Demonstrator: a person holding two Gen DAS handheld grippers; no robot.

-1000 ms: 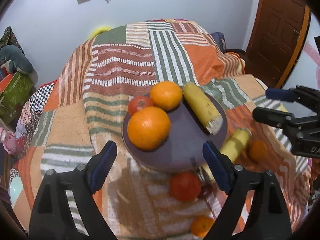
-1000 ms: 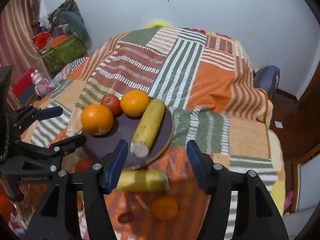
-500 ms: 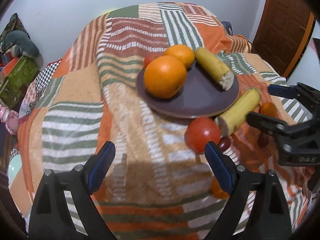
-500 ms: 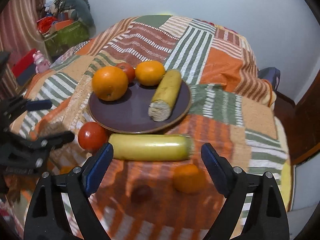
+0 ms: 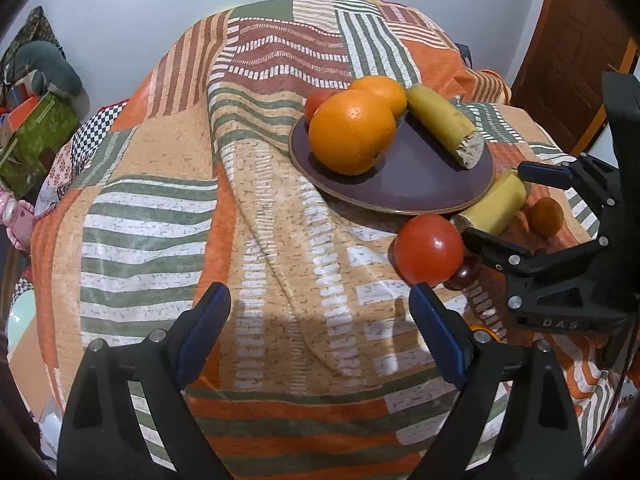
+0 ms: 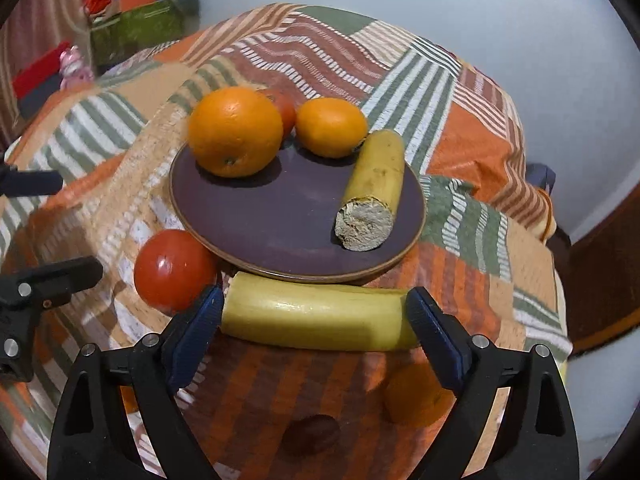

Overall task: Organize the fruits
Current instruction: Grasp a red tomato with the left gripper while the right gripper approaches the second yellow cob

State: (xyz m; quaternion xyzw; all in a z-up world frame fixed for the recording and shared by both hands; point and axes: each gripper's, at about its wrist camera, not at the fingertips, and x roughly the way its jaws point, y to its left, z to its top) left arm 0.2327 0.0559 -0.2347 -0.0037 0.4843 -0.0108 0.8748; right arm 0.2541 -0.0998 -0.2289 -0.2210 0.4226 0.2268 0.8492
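A striped blanket [image 5: 168, 208] is spread over the surface. A purple plate [image 6: 280, 216] is loaded with two oranges, a tomato and a cut banana piece [image 6: 374, 188]. Before it, a whole banana [image 6: 316, 318] is bracketed lengthwise by the right gripper [image 6: 314, 320], fingers apart. The left gripper [image 5: 320, 322] is held with fingers apart over bare blanket.

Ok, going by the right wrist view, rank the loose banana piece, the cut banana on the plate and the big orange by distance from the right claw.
1. Loose banana piece: on the cloth, lying crosswise between the open fingers of the right claw.
2. Cut banana: on the plate's right side.
3. Big orange: at the plate's far left edge.
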